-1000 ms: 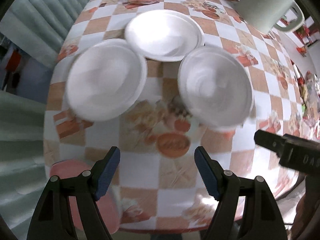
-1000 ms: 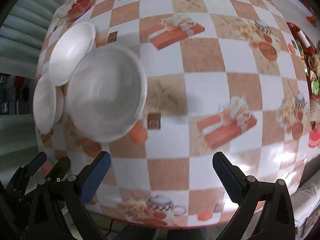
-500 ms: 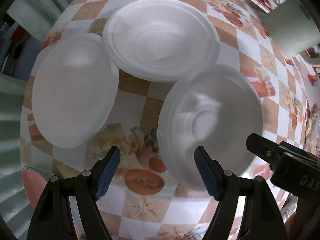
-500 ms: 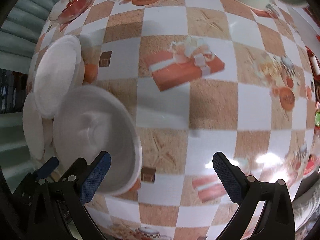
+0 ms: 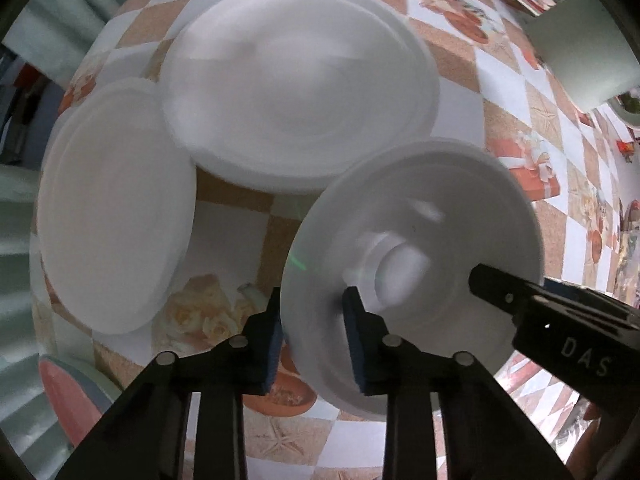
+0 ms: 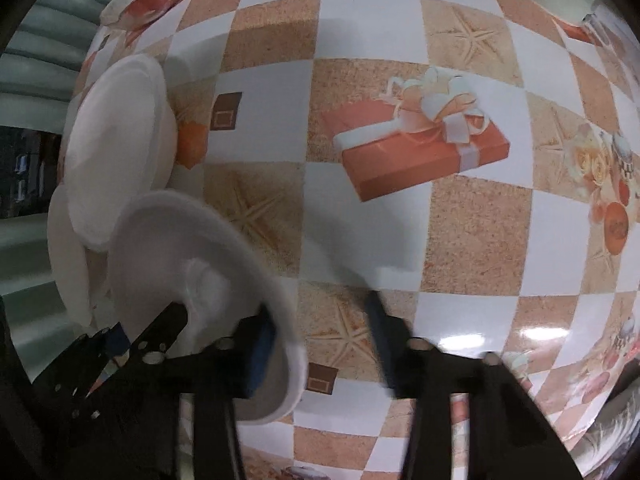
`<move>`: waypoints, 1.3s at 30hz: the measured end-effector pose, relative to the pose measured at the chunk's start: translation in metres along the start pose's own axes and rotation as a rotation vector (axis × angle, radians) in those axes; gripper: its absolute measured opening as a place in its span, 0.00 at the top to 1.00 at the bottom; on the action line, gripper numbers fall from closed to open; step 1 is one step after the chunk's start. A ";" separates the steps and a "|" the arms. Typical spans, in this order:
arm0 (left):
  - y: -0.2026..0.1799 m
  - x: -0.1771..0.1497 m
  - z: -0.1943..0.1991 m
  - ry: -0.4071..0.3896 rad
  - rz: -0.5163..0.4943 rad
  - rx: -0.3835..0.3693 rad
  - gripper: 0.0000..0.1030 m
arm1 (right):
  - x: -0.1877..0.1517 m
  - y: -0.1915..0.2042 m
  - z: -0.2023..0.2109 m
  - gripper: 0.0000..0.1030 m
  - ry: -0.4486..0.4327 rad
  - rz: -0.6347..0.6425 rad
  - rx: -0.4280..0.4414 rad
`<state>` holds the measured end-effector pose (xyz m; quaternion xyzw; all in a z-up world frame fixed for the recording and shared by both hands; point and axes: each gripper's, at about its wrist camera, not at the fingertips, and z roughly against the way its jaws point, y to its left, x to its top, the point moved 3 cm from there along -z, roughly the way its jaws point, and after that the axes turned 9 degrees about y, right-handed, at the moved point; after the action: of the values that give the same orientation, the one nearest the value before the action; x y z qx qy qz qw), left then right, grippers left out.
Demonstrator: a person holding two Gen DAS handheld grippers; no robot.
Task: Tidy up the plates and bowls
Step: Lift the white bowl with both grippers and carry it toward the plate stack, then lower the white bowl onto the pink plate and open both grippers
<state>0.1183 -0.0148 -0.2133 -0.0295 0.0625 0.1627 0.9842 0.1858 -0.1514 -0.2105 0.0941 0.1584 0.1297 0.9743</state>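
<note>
Left wrist view: my left gripper (image 5: 314,332) points down at the checked tablecloth (image 5: 460,92), and its jaws are closing on the near-left rim of the white bowl (image 5: 416,248). One blue pad sits outside the wall and the other inside, both against the foam, so I take it as pinched. Left of the bowl lies a white plate (image 5: 112,208), and beyond both, farther off, a second, larger plate (image 5: 296,84) whose edge overlaps the first one. The bowl's far rim reaches just over the near edge of that larger plate.

From the right wrist camera, my right gripper (image 6: 320,344) is closing too, across the bowl's (image 6: 180,252) right-hand rim. The left pad is inside the bowl and the blurred right finger stands clear outside over the cloth, so the rim is between the jaws but not yet squeezed. A pale container (image 5: 580,60) stands at the far right of the table.
</note>
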 end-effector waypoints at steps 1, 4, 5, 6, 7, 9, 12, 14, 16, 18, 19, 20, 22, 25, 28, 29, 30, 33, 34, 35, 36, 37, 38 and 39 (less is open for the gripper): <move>-0.003 0.001 -0.001 -0.006 -0.016 0.009 0.73 | -0.001 0.001 -0.001 0.75 0.006 0.001 0.012; -0.017 0.009 -0.001 -0.025 -0.062 0.031 0.76 | -0.011 0.000 -0.006 0.86 0.019 -0.010 0.035; -0.019 0.010 -0.001 -0.024 -0.073 0.034 0.76 | -0.016 -0.005 -0.006 0.86 0.016 -0.013 0.035; -0.020 0.010 -0.001 -0.021 -0.080 0.034 0.76 | -0.020 -0.005 -0.007 0.86 0.017 -0.014 0.036; -0.021 0.008 -0.001 -0.016 -0.092 0.036 0.76 | -0.026 -0.006 -0.008 0.86 0.024 -0.013 0.039; -0.026 0.000 -0.002 -0.017 -0.122 0.047 0.76 | -0.039 -0.008 -0.011 0.86 0.031 -0.007 0.036; -0.034 -0.018 -0.005 -0.009 -0.187 0.062 0.75 | -0.064 -0.010 -0.014 0.86 0.035 0.005 0.015; -0.040 -0.031 -0.008 -0.001 -0.219 0.067 0.75 | -0.084 -0.010 -0.016 0.86 0.046 0.000 0.019; -0.042 -0.049 -0.012 0.012 -0.254 0.074 0.75 | -0.103 -0.011 -0.021 0.86 0.060 -0.007 0.024; -0.044 -0.067 -0.017 0.026 -0.295 0.087 0.75 | -0.122 -0.012 -0.027 0.86 0.079 -0.016 0.029; -0.044 -0.072 -0.019 0.031 -0.309 0.092 0.75 | -0.133 -0.012 -0.032 0.86 0.089 -0.023 0.034; -0.044 -0.079 -0.021 0.036 -0.320 0.095 0.75 | -0.142 -0.011 -0.035 0.86 0.096 -0.028 0.038; -0.041 -0.095 -0.025 0.051 -0.339 0.100 0.75 | -0.161 -0.009 -0.044 0.86 0.113 -0.043 0.047; -0.037 -0.110 -0.029 0.061 -0.360 0.105 0.75 | -0.179 -0.005 -0.054 0.86 0.123 -0.056 0.055; -0.033 -0.120 -0.032 0.075 -0.375 0.104 0.75 | -0.195 0.002 -0.060 0.86 0.136 -0.061 0.057; -0.032 -0.124 -0.033 0.078 -0.381 0.105 0.75 | -0.199 0.004 -0.062 0.86 0.139 -0.059 0.057; -0.031 -0.129 -0.035 0.078 -0.387 0.106 0.75 | -0.204 0.006 -0.064 0.86 0.140 -0.058 0.056; -0.029 -0.140 -0.038 0.075 -0.406 0.108 0.75 | -0.208 0.009 -0.066 0.86 0.143 -0.068 0.060; -0.028 -0.144 -0.039 0.072 -0.409 0.106 0.75 | -0.214 0.009 -0.069 0.86 0.143 -0.069 0.061; -0.030 -0.146 -0.040 0.070 -0.410 0.104 0.74 | -0.216 0.008 -0.070 0.85 0.143 -0.070 0.061; -0.028 -0.151 -0.041 0.067 -0.409 0.101 0.74 | -0.217 0.009 -0.071 0.86 0.142 -0.067 0.056; -0.027 -0.152 -0.042 0.064 -0.410 0.106 0.72 | -0.217 0.010 -0.070 0.86 0.139 -0.063 0.050; -0.020 -0.157 -0.037 0.061 -0.411 0.109 0.62 | -0.207 0.008 -0.068 0.85 0.134 -0.062 0.046; -0.015 -0.147 -0.031 0.055 -0.409 0.110 0.43 | -0.208 0.007 -0.064 0.85 0.127 -0.061 0.041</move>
<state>-0.0182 -0.0781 -0.2243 0.0076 0.0907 -0.0449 0.9948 -0.0276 -0.1945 -0.2100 0.1009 0.2254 0.1025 0.9636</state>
